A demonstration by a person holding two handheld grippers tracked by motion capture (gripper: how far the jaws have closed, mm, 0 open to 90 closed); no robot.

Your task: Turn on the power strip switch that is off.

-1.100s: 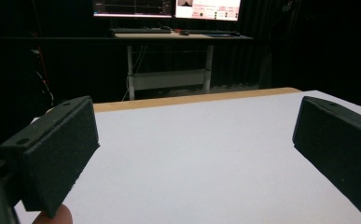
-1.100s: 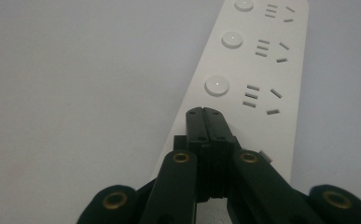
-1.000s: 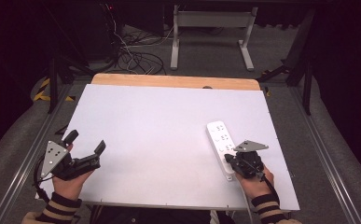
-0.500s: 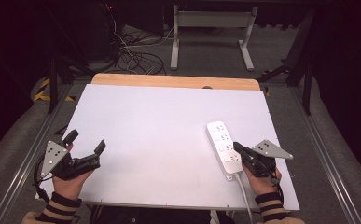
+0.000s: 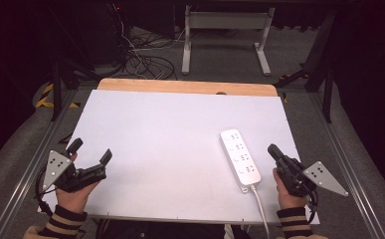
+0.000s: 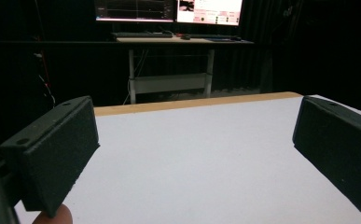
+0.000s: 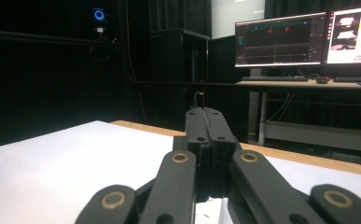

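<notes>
From above, the white power strip (image 5: 240, 158) is lying on the tabletop (image 5: 170, 129) just left of the clenched right claw (image 5: 271, 149), not touching; the left claw (image 5: 90, 151) is gaping, released. The right gripper view is showing its jaws pressing together

tools (image 5: 89, 155) – black, grey three-cornered plates | pivots – brass-ringed | sleeves (image 5: 63, 220) – dark, tan-striped cuffs

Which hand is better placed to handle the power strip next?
The right, probably. The right gripper, jaws shut, sits just beside the white power strip near its cord end. The left gripper, jaws open, is at the table's opposite edge, far from it.
</notes>
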